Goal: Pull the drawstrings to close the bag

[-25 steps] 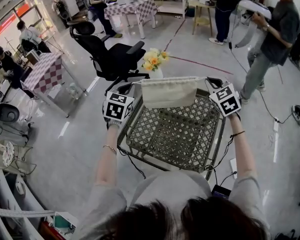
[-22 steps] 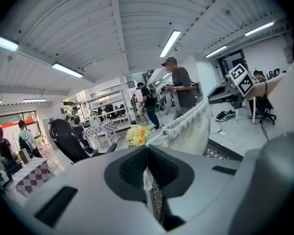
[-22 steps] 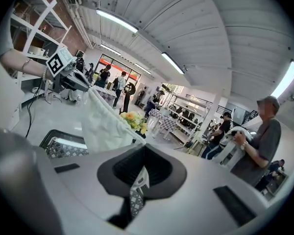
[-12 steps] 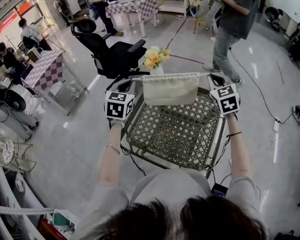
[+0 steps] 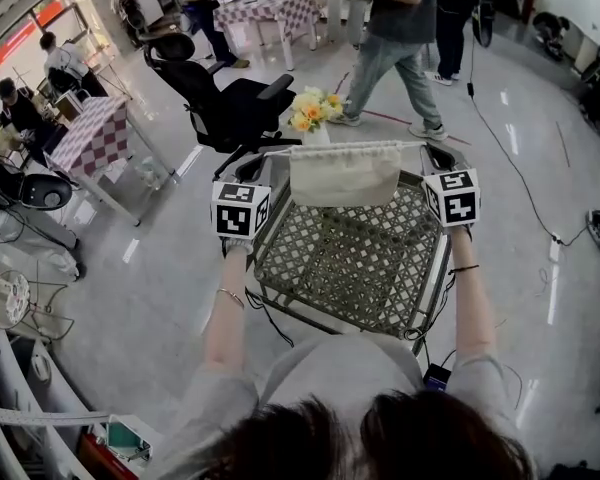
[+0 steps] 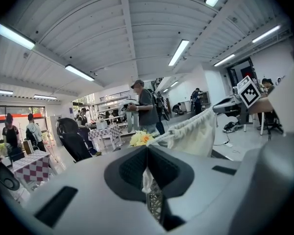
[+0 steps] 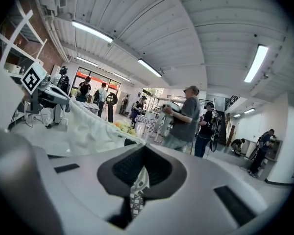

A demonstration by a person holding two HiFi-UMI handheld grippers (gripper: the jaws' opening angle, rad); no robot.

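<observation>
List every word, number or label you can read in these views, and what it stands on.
No text can be read in any view.
Two black-and-white marker cubes: square patterns only, no letters.
Cream cloth drawstring bag: no print visible.
Red band on the far-left wall: too blurred to read.

Head cam: above the person (image 5: 380, 438), facing fwd & steeply down on the lattice table (image 5: 350, 268), left gripper (image 5: 260, 171) & right gripper (image 5: 432, 158) near. Each gripper cam sits close behind its jaws, approx level: left's faces far-right, right's far-left. All 3 share bag (image 5: 345, 173), drawstring (image 5: 412, 146), flowers (image 5: 313, 111), passer-by (image 5: 395, 18).
</observation>
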